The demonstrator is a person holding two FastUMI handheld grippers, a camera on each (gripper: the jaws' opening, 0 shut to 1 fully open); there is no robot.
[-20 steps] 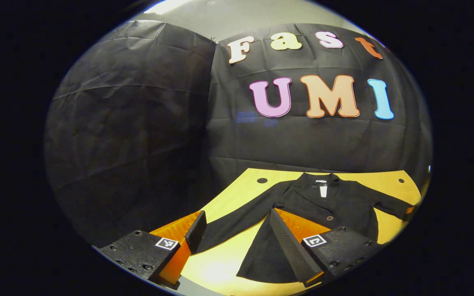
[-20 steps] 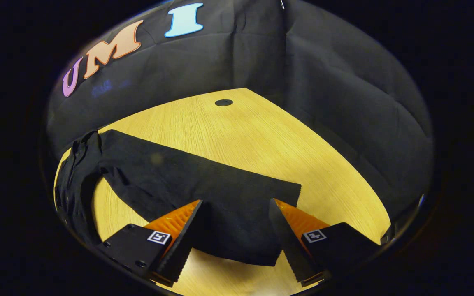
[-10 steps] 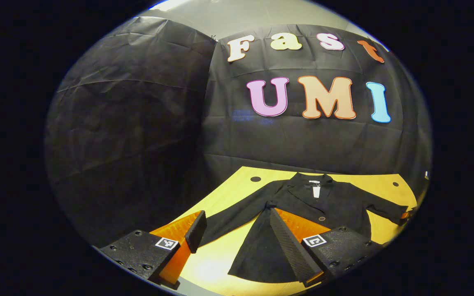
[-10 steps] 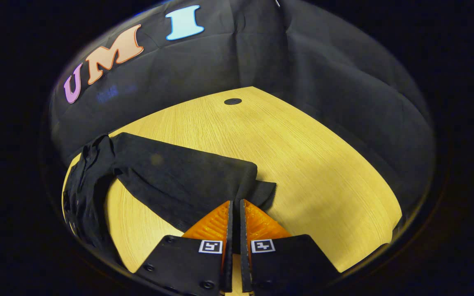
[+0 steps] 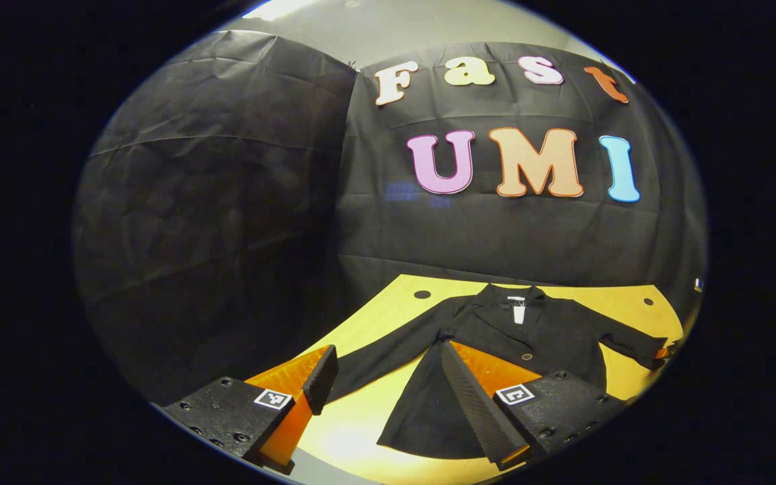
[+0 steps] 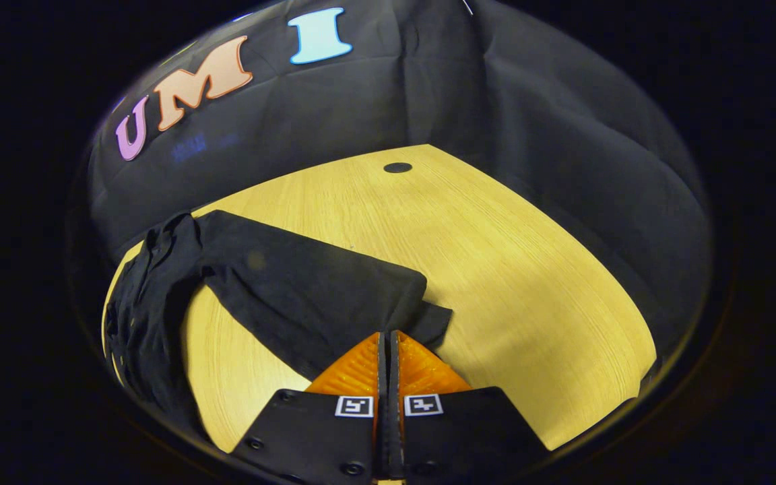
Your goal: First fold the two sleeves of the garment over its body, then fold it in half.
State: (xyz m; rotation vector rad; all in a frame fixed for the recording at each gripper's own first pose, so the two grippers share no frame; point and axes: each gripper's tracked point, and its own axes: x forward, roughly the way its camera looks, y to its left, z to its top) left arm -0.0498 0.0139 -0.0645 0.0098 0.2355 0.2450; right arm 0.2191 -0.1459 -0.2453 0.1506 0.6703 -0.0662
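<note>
While the black garment (image 5: 523, 337) lies spread on the table (image 6: 496, 256) with neither sleeve folded, the right gripper (image 6: 386, 340) pinches its right sleeve cuff (image 6: 422, 316) and the left gripper (image 5: 388, 367) waits, jaws apart.

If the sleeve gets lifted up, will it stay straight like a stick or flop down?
Probably flop. The sleeve already bunches where the right hand-held gripper pinches its end, so it looks soft. The jacket lies flat on the table, so it likely drapes and drags along.

My jacket (image 5: 496, 337) here is plain black, white tag (image 5: 519, 314) at the collar, on a yellow wood-grain table (image 6: 496, 256).
</note>
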